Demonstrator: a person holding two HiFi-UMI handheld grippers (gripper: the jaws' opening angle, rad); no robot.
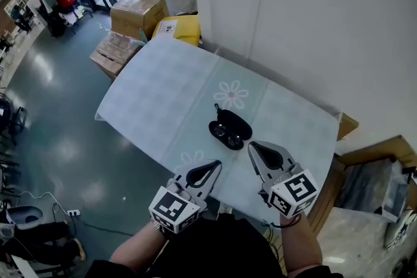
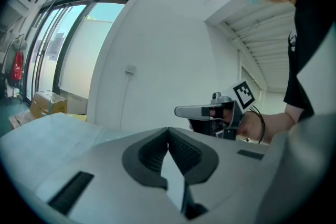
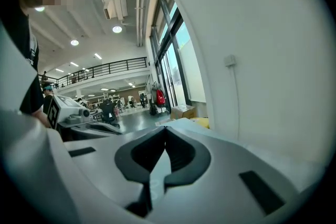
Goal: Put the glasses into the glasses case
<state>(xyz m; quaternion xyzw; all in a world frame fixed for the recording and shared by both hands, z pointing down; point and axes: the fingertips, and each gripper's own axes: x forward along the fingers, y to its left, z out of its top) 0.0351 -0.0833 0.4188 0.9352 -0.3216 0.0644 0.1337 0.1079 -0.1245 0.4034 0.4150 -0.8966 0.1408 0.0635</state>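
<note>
The case (image 1: 230,129) lies open just ahead, its long axis crosswise. The right hand-held gripper (image 1: 253,148) is nearer than the left hand-held gripper (image 1: 215,168). Both have jaws together, holding nothing.

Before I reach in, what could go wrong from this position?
Both the left gripper and the right gripper are shut and empty. If they approach like this, they might push the black case across the tablecloth. Also, what lies in the case looks as dark as the case itself, so a grasp may catch the wrong part.
</note>
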